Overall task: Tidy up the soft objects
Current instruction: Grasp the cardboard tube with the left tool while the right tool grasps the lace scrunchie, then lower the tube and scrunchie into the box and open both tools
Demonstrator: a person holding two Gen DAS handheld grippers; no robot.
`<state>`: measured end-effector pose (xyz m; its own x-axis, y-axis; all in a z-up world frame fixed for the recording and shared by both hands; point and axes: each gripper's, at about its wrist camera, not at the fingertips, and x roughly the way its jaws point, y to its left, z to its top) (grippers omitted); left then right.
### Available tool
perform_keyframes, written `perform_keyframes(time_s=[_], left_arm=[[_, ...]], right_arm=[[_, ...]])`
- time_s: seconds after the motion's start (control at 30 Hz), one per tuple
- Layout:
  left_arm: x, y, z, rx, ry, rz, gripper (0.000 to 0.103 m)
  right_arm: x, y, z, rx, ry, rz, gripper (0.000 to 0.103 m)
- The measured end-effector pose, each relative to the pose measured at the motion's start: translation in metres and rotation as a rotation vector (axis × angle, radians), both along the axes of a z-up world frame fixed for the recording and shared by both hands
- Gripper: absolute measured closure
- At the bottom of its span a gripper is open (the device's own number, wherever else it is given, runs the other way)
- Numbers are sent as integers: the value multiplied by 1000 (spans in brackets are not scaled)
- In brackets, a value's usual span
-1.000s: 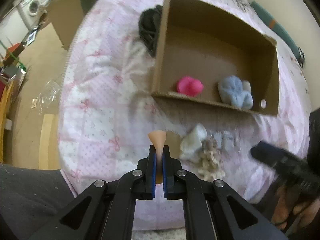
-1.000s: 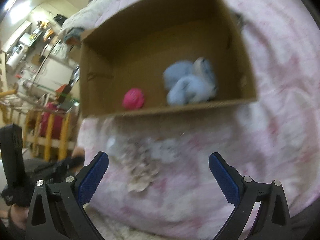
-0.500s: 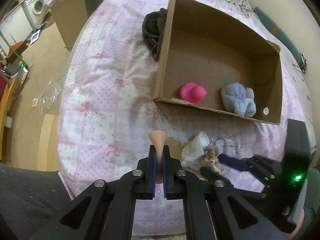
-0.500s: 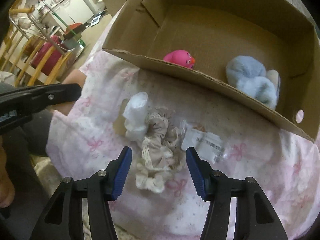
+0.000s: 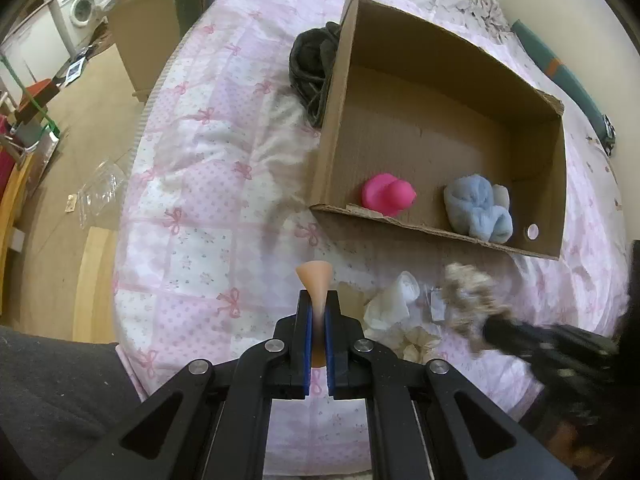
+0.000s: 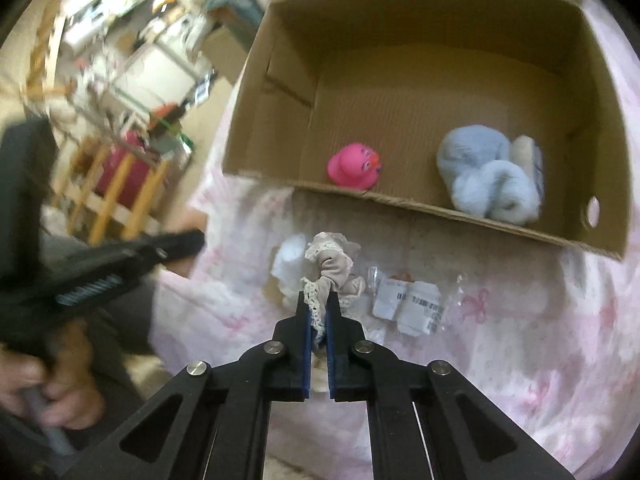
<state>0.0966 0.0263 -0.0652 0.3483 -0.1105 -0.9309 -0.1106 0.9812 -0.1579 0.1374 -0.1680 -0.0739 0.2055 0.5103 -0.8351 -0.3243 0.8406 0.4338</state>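
Right wrist view shows first the bed cover point(image 6: 520, 360), pink and white with small bows, which fills most of the scene. On it stands an open cardboard box point(image 6: 400, 88), its near wall low and torn at the edge. Inside the box, by the near wall, lies a light blue plush toy point(image 6: 488, 176) at the right and a pink rubber duck point(image 6: 354, 166) at the left, a little apart from each other.

A dark bundle of cloth point(image 5: 310, 64) leans against the outer left wall of the box, seen from the left wrist view.

Before the box, on the cover, rest a white soft piece point(image 6: 288, 268) and a clear packet with a barcode label point(image 6: 412, 308), with the beige lace scrunchie point(image 6: 334, 270) between them.

The right gripper point(image 6: 316, 316) has its blue pads pressed together on the lace edge of the scrunchie, so the scrunchie is held and stands up from the jaws. In the left wrist view this scrunchie is blurred.

The left gripper point(image 5: 316, 312) is also closed tight, and it pinches a small peach-coloured soft piece point(image 5: 314, 276) that flares wide above the fingers. It hangs over the cover, in front of the near left corner of the box.
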Motion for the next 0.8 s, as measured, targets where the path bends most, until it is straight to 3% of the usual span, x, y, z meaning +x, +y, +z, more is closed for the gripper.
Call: perform_keyframes(time_s=[0.23, 0.47, 0.8], left_arm=[[-1, -4, 2, 8, -17, -6, 98], [-4, -10, 5, 41, -44, -29, 98], [-8, -18, 14, 75, -86, -60, 98]], right_arm=[[-10, -28, 35, 93, -24, -71, 95], [-18, -44, 20, 59, 0, -141, 95], [-21, -53, 36, 79, -59, -152, 95]])
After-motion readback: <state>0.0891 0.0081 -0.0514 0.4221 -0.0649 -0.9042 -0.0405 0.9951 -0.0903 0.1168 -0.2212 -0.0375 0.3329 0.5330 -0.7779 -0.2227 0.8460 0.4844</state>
